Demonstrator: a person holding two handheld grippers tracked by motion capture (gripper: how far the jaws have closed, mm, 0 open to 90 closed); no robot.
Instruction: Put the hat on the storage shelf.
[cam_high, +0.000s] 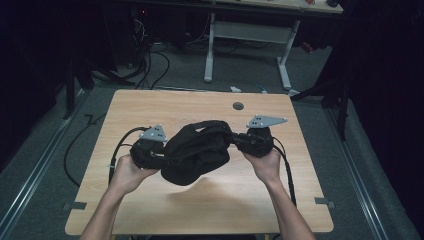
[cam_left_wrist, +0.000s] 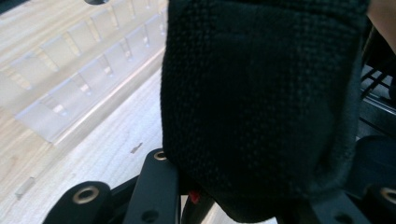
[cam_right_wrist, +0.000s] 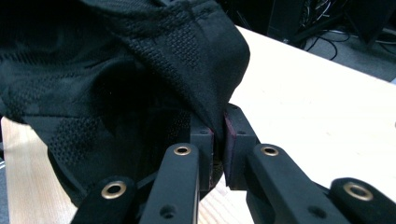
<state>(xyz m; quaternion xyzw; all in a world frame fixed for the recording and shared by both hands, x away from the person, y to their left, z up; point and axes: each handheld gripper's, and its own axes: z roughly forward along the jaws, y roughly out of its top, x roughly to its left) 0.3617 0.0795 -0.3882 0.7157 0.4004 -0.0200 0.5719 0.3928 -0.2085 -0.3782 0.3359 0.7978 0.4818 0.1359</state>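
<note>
A black knitted garment (cam_high: 196, 152) hangs bunched between the two grippers, lifted above the wooden table (cam_high: 150, 105) and casting a shadow on it. The right gripper (cam_right_wrist: 218, 135) has its jaws pinched tight on a fold of the fabric's edge. The left gripper (cam_high: 150, 150) is at the garment's other end — cloth covers its jaws, so I cannot tell whether they grip. Beyond the table's far edge lie a dark floor, cables (cam_high: 155, 65) and a white desk frame (cam_high: 245, 47) — well apart.
</note>
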